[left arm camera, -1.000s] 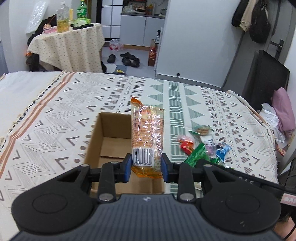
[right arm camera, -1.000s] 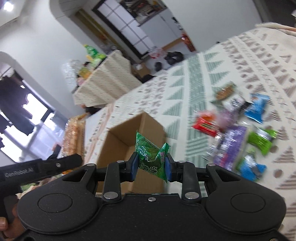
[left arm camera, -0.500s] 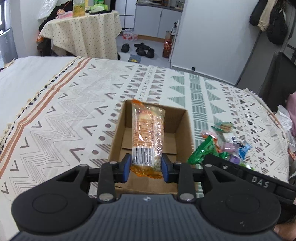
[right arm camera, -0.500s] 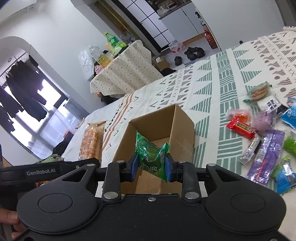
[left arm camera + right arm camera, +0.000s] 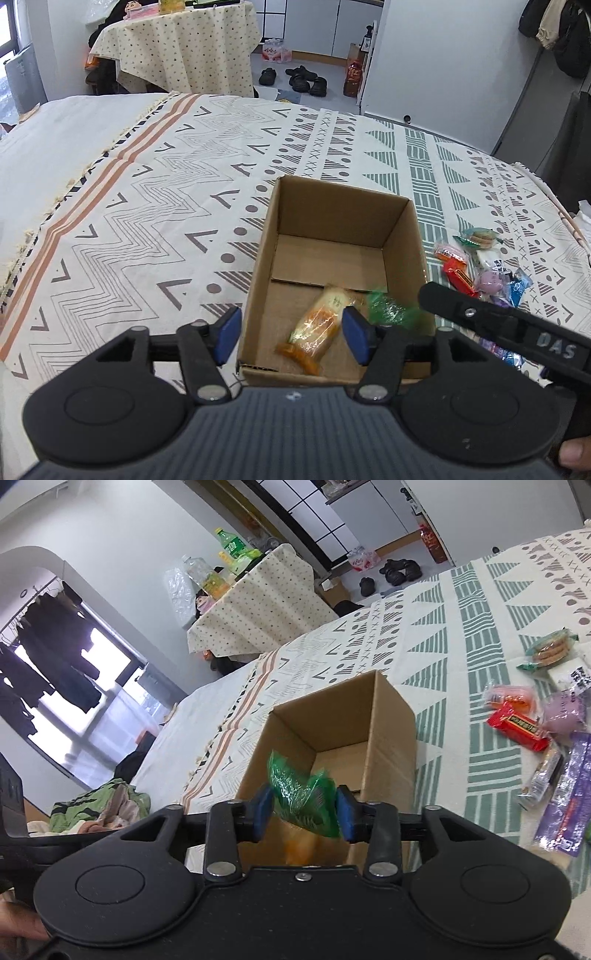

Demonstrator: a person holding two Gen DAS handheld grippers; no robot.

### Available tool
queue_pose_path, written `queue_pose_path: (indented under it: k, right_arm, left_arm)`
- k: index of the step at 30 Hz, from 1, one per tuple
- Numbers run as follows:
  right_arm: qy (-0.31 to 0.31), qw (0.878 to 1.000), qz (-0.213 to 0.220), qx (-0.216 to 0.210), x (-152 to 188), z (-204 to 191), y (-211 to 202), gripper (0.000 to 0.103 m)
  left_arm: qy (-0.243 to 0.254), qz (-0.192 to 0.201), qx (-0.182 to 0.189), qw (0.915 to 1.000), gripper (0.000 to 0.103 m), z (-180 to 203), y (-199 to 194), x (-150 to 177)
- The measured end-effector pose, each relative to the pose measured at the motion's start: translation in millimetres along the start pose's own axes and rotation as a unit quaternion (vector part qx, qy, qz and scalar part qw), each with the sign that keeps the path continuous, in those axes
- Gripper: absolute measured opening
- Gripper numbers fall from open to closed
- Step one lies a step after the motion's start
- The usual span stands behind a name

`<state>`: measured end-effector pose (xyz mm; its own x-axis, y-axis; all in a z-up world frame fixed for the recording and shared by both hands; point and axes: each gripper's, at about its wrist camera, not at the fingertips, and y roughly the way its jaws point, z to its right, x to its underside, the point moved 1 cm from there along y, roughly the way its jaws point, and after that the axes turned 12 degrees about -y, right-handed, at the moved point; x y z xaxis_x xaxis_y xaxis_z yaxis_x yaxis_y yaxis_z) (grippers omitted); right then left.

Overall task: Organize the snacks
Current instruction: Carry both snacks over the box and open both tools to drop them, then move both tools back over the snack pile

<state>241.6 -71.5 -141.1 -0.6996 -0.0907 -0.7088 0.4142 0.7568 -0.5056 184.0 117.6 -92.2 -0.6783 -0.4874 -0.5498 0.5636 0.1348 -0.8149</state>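
Presently: left hand-held gripper [image 5: 291, 334] spread, orange packet [image 5: 317, 325] lying in box [image 5: 343, 195] | right hand-held gripper [image 5: 304, 812] parted, green packet [image 5: 303, 794] loose between pads | packets judged light, crinkly, slippery; best pinched mid-body.

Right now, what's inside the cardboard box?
The cardboard box holds an orange snack packet lying on its floor. A blurred green packet is over the box's right side. The near corners are covered by the jaws.
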Motion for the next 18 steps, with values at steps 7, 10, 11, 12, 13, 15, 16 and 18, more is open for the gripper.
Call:
queue_pose_path:
  k: [7,10,11,12,13,15,16,18]
  right_arm:
    - [0.028,0.999,0.015,0.018,-3.1,7.6,-17.9,0.055]
    - [0.029,0.999,0.018,0.037,-5.8,12.3,-29.9,0.057]
    - [0.028,0.999,0.019,0.042,-6.6,13.3,-33.1,0.058]
    - [0.026,0.998,0.017,0.050,-7.3,14.1,-37.0,0.060]
    - [0.024,0.998,0.013,0.062,-7.7,15.0,-42.0,0.062]
    - [0.024,0.997,0.012,0.074,-7.7,18.6,-50.2,0.065]
    - [0.026,0.996,0.009,0.082,-7.4,20.8,-55.5,0.067]
    - [0.031,0.995,0.006,0.093,-5.5,26.1,-62.7,0.069]
  left_arm:
    - [-0.005,0.016,-0.001,0.9999,0.086,3.3,-7.4,2.9]
    - [-0.005,0.016,0.002,0.9999,0.095,7.6,-11.4,3.8]
    - [-0.006,0.014,0.002,0.9999,0.097,9.3,-12.6,4.8]
    - [-0.006,0.011,0.003,0.9999,0.098,11.0,-13.5,5.6]
    - [-0.006,0.009,0.003,0.9999,0.098,13.0,-14.4,6.7]
    - [-0.004,0.006,0.006,1.0000,0.099,18.0,-16.1,9.7]
    - [-0.001,0.007,0.007,1.0000,0.099,20.8,-17.6,11.7]
    - [0.004,0.010,0.006,0.9999,0.100,26.7,-19.9,15.2]
